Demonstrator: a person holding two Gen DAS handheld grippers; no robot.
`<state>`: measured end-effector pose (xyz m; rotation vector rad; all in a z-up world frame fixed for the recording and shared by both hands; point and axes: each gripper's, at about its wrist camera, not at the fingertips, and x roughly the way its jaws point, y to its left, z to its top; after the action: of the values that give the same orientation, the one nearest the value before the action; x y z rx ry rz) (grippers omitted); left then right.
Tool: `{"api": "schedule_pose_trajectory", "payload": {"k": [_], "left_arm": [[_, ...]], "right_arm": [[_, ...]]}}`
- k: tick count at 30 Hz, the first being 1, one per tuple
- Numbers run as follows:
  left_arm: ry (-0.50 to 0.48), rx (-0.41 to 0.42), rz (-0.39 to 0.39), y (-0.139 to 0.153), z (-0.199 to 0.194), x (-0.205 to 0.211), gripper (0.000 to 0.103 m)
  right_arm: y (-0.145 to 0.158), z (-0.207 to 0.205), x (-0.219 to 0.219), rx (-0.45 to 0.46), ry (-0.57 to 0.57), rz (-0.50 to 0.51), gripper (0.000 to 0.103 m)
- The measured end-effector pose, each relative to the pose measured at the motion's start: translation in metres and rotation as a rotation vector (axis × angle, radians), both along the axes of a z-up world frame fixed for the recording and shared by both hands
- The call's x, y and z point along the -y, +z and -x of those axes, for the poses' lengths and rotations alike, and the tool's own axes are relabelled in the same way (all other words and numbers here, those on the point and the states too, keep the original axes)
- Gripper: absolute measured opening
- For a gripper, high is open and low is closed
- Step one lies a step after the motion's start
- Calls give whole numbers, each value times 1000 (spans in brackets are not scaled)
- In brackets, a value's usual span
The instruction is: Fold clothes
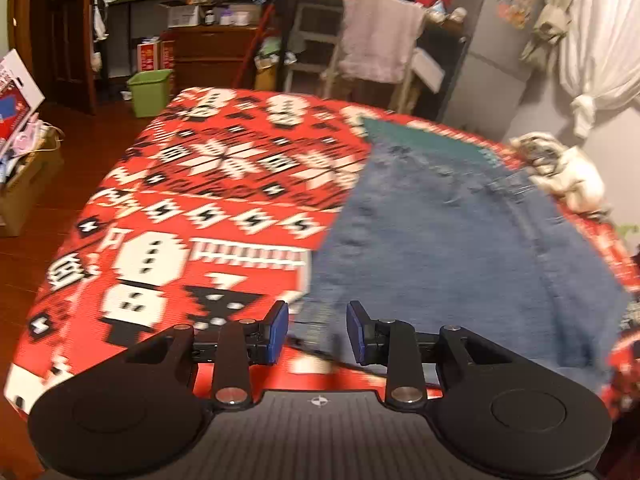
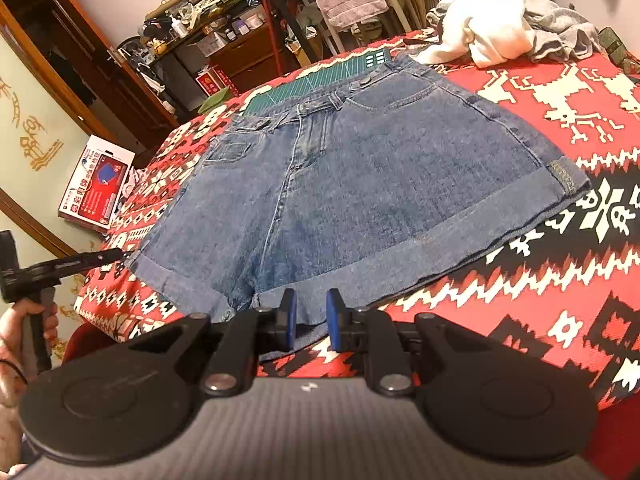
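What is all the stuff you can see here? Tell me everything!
denim shorts: one, blue, flat on the table cover
table cover: one, red, white and black pattern
cutting mat: one, green, under the shorts' waistband
clothes pile: one, white and grey, far corner
towel: one, pinkish, draped over a rack
bin: one, green, on the floor
box: one, white and red, on the floor
left gripper: open
right gripper: open, at the shorts' hem
hand: one, holding the left gripper's handle
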<state>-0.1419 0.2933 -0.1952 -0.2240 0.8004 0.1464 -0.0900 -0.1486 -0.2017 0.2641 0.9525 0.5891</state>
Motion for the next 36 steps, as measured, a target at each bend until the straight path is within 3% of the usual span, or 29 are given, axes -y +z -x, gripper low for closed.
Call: {"api": "schedule_pose_trajectory", "payload": {"k": [7, 12, 16, 20, 24, 27, 30, 36], "left_arm": [[-18, -26, 28, -20, -6, -3, 30], [-35, -6, 126, -25, -7, -10, 30], [15, 21, 366, -32, -2, -37, 30], [111, 43, 676, -51, 8, -67, 30], [148, 44, 862, -66, 13, -74, 30], [141, 31, 853, -67, 12, -69, 23], [152, 43, 857, -67, 12, -66, 23], [170, 130, 844, -65, 10, -58, 23]], "right_arm": [[0, 1, -1, -6, 3, 2, 19], [-1, 1, 1, -15, 3, -2, 19], [-1, 3, -4, -23, 4, -5, 19], [-3, 4, -5, -31, 5, -10, 19], [-4, 4, -5, -38, 3, -14, 19], [-6, 4, -5, -42, 1, -16, 19], [-6, 4, -4, -45, -1, -19, 19], [-6, 5, -5, -47, -5, -22, 20]]}}
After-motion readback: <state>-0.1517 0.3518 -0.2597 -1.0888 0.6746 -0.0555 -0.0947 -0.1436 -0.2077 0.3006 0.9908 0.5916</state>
